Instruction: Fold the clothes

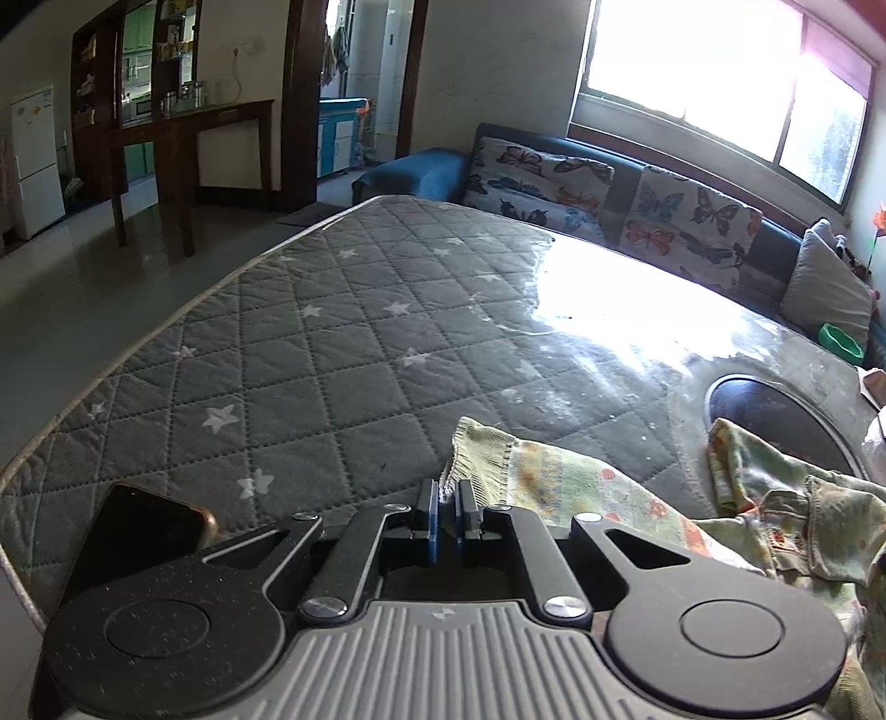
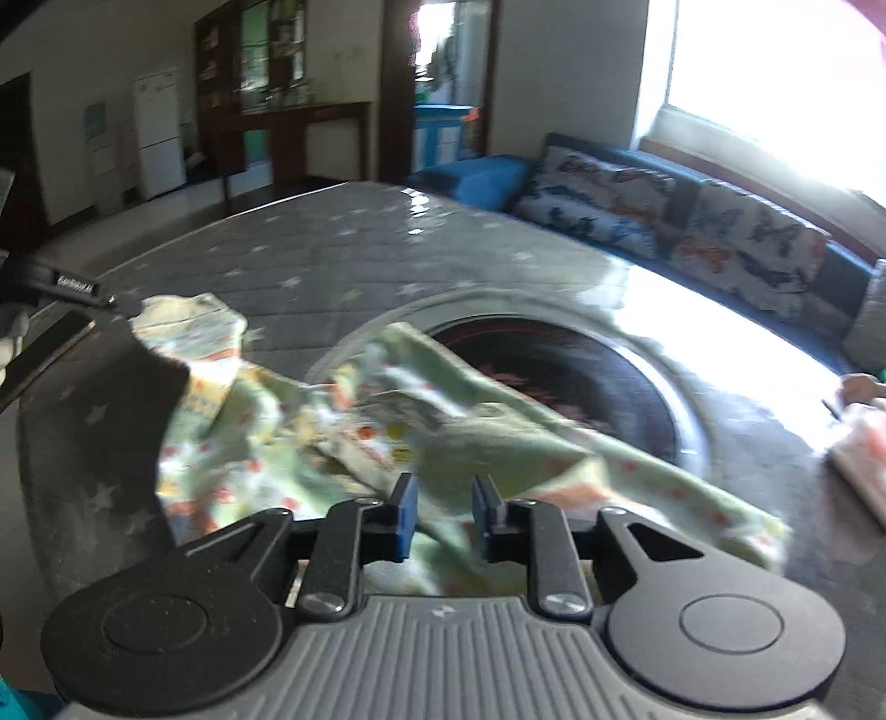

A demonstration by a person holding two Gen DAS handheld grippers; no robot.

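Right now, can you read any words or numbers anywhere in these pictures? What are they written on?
White lettering on the left gripper: too blurred to read.
Red marks on the dark round panel in the table: blurred, unreadable.
Small emblem on the right gripper body: a mark, not words.
Boxes in the cabinet: too small to read.
Phone: screen dark, no text.

No legible text. A small white label on the black strap (image 2: 77, 289), at 9 o'clock, is too blurred to read.
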